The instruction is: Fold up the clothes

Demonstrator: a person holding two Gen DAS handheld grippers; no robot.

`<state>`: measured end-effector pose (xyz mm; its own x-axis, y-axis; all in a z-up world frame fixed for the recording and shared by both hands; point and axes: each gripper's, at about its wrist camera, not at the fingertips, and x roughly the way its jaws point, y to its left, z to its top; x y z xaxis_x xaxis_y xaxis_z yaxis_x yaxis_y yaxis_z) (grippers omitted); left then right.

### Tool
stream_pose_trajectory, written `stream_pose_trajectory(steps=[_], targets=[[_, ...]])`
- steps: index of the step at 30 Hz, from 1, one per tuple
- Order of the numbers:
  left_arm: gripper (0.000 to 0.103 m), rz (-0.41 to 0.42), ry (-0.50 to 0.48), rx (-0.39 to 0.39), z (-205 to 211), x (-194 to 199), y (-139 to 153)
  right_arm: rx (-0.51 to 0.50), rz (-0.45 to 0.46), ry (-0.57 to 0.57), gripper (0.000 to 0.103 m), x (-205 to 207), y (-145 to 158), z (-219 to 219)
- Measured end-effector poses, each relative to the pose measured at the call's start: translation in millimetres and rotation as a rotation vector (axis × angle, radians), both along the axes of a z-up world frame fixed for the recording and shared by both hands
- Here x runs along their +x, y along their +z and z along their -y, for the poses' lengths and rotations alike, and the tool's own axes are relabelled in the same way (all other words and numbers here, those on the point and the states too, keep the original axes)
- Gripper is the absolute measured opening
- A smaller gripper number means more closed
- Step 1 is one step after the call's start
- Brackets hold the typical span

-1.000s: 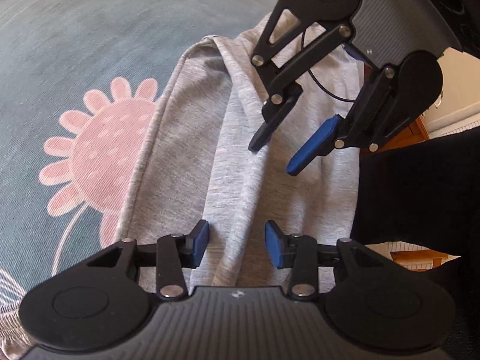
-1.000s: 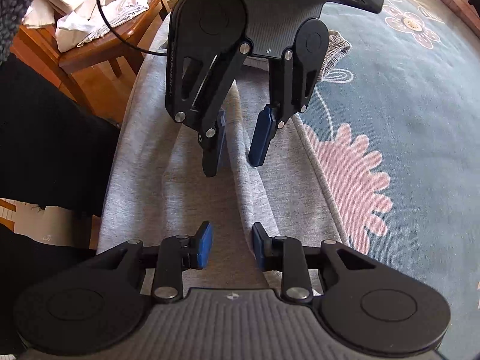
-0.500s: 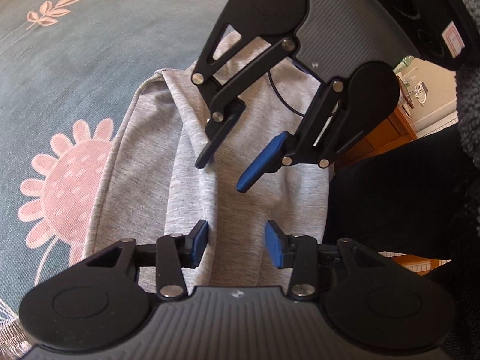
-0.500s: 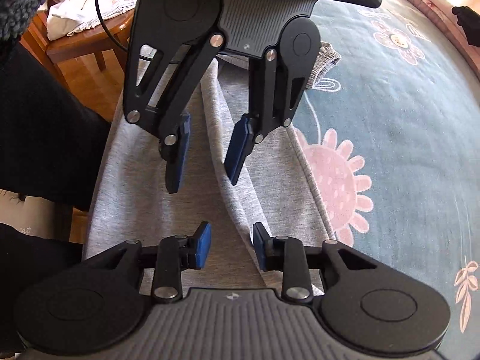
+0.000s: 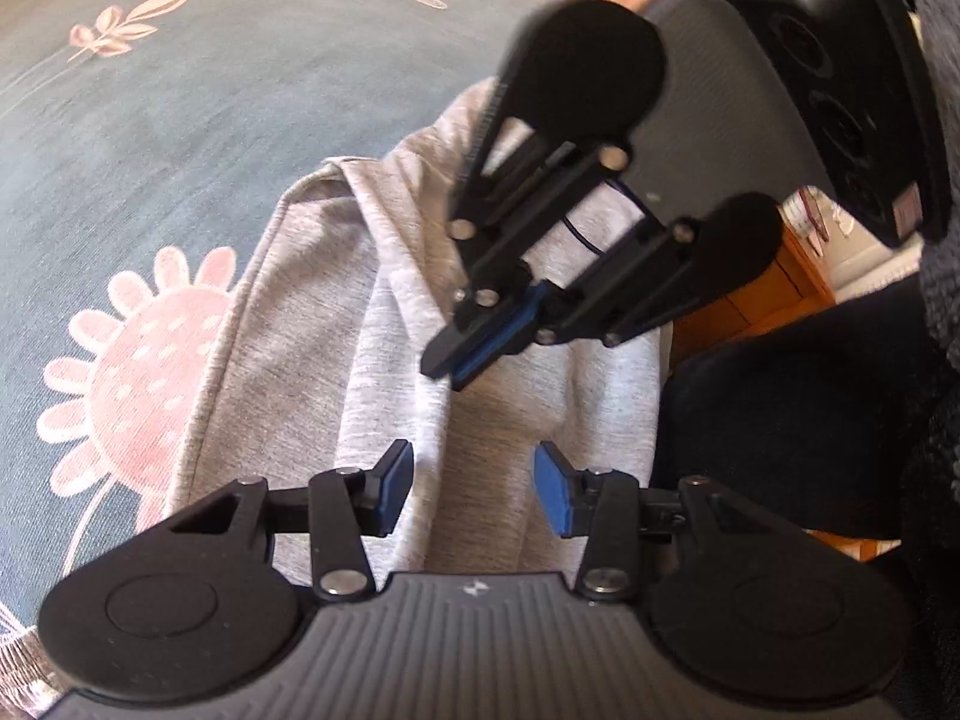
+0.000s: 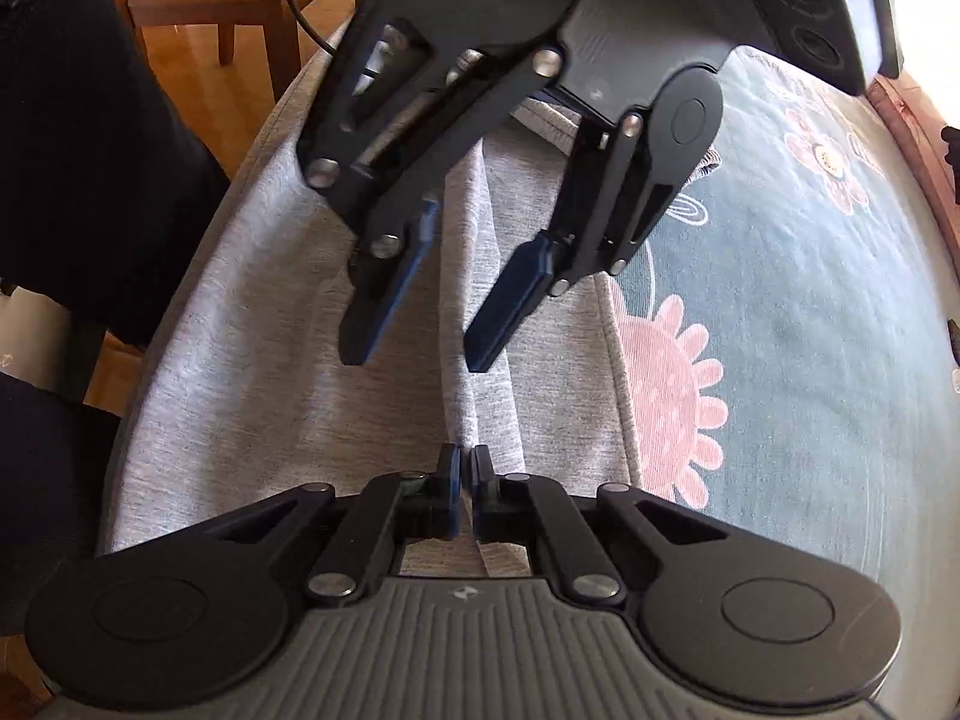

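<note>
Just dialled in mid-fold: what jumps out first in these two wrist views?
The grey garment lies lengthwise on a blue-grey cloth with pink flowers, a raised fold ridge running down its middle. The right claw has just snapped shut at that ridge near its camera, seemingly pinching it. The left claw hovers open astride the ridge farther along.

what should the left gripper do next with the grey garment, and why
Probably lower the left gripper onto the central ridge of the grey garment and close. The right gripper has just closed, seemingly on that fold, while the left's jaws stand open above the cloth, holding nothing. Both need a grip before folding.
</note>
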<state>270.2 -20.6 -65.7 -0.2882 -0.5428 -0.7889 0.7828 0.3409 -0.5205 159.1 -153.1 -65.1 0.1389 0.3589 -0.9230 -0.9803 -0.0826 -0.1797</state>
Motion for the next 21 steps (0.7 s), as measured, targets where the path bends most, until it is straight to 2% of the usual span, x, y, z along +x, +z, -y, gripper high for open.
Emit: stream_pose_trajectory(steps=[2,4,7,9,13,18,21], targets=[[0.046,-0.109,0.070,-0.022,-3.6,24.5,-13.5,-0.001,0.028,0.013,0.004,-2.8,-0.2,0.9],[0.046,-0.174,0.099,-0.025,-2.4,41.7,-25.1,-0.002,0.057,0.029,0.005,-6.2,-0.7,2.3],[0.046,-0.235,0.072,-0.055,9.0,57.4,-34.4,-0.024,0.065,0.046,0.005,-11.7,-3.6,5.4],[0.046,-0.282,0.085,-0.074,0.5,40.7,-36.9,-0.039,0.063,0.035,0.006,-14.6,-6.8,8.2],[0.046,-0.324,0.074,-0.104,13.3,32.6,-34.2,-0.058,0.051,-0.054,0.012,-9.9,-13.0,10.4],[0.048,-0.296,0.078,-0.060,42.2,28.6,-50.9,-0.032,0.003,-0.236,0.016,7.3,-5.3,19.5],[0.048,-0.364,0.120,-0.067,36.4,36.1,-62.6,-0.021,-0.004,-0.313,0.019,10.2,-2.4,26.3]])
